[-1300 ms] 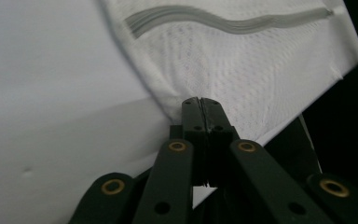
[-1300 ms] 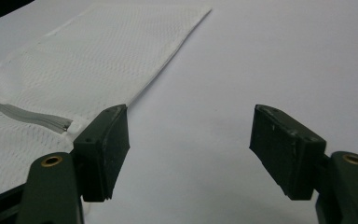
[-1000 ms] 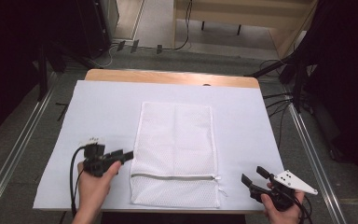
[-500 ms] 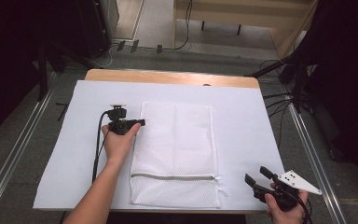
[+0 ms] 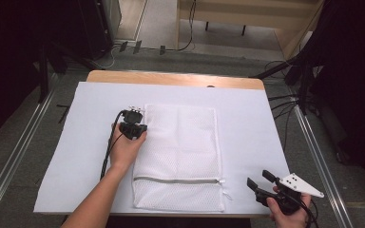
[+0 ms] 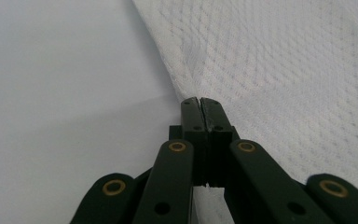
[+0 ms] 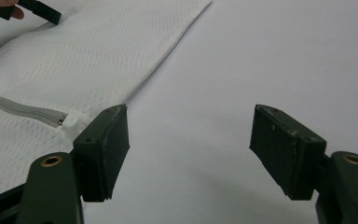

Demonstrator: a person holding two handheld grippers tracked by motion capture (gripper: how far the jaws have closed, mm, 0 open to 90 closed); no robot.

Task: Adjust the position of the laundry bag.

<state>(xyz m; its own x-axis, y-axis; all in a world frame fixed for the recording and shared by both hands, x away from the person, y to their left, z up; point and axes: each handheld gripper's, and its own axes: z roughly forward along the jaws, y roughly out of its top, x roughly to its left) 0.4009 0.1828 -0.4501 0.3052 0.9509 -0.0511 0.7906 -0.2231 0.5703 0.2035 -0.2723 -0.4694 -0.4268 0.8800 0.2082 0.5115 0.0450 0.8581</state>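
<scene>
- Left gripper (image 5: pixel 138 129) sits at the left edge of the mesh bag (image 5: pixel 183 147), toward the bag's far end, seen from the high view.
- Its jaws have just been closing. In the left gripper view they meet, pads together (image 6: pixel 199 108), right at the bag's edge (image 6: pixel 279 70); a bit of white fabric appears caught between them, and a scrap of white shows under the pads.
- Left hand (image 5: pixel 126 149) wraps the gripper body; a black cable runs back along the forearm.
- Bag lies flat on the white sheet (image 5: pixel 66 156), long side running away from the person, roughly mid-table.
- Zipper (image 5: pixel 176 179) crosses the bag near its near end; the pull (image 5: pixel 222 181) is at the right end. In the right gripper view the pull (image 7: pixel 70 123) lies just beside the left jaw of that gripper.
- Right gripper (image 5: pixel 260 183) rests at the near right corner of the sheet, just right of the bag's near corner, held in the right hand (image 5: pixel 287 211).
- Its jaws stand wide apart (image 7: pixel 189 149) with nothing but bare sheet between them; not touching the bag.
- Grey three-cornered plate sits on top of the right gripper, with small holes.
- Sheet covers most of the wooden table (image 5: pixel 171 78); a strip of wood shows at the far edge.
- No brand, label or readable writing on the bag, sheet or grippers.
</scene>
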